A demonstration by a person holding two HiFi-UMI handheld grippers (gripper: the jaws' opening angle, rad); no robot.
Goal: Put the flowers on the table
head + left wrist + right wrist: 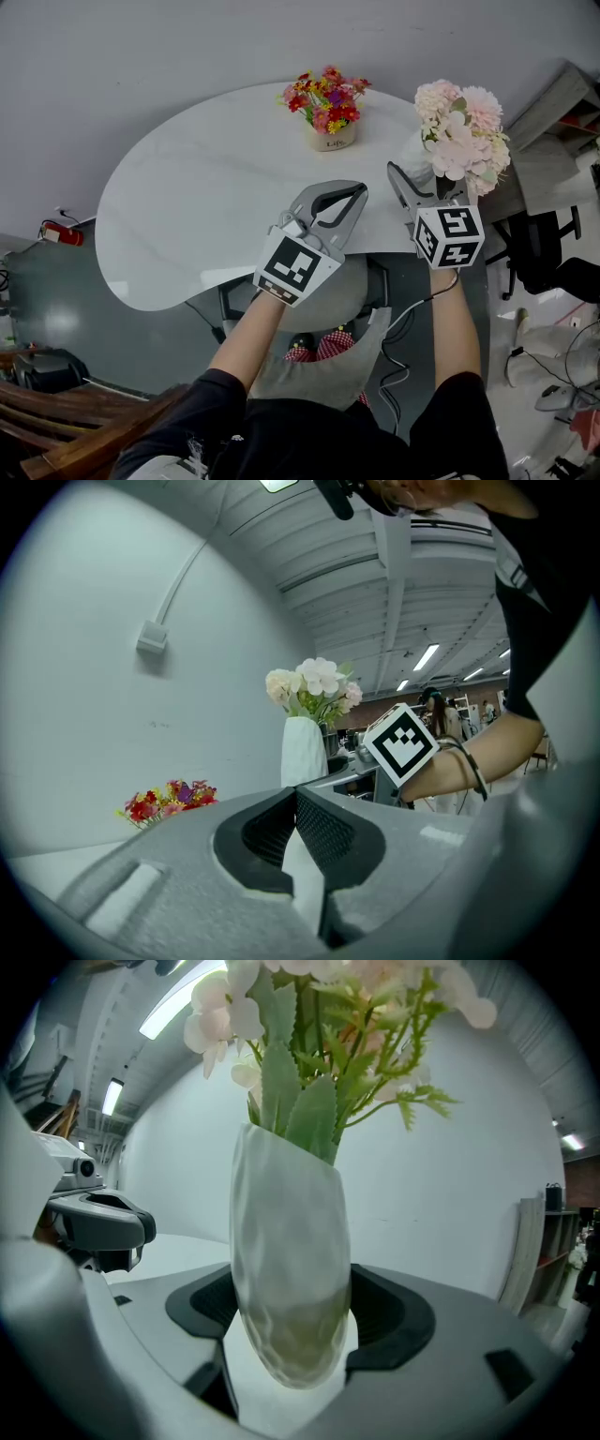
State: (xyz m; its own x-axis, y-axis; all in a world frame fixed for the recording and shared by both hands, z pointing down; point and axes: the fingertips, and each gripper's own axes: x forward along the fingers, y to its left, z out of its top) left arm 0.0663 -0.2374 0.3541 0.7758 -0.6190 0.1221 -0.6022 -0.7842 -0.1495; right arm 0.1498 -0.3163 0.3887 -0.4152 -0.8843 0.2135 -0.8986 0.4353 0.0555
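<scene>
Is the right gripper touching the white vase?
Touching: in the right gripper view, the right gripper has both pads pressed on the white vase.

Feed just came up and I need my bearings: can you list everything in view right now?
Table: one, white, rounded, centre of the head view.
Potted flowers: one, red, yellow and purple, on the table's far side.
Vase: one, white, gripped at the table's right edge.
Bouquet: one, pale pink and cream, in the vase.
Office chair: one, black, right of the table.
Left tool: one, grey, jaws together, empty, over the table's near edge.
Right tool: one, grey, closed on the vase.
Forearms: two, bare, bottom of head view.
</scene>
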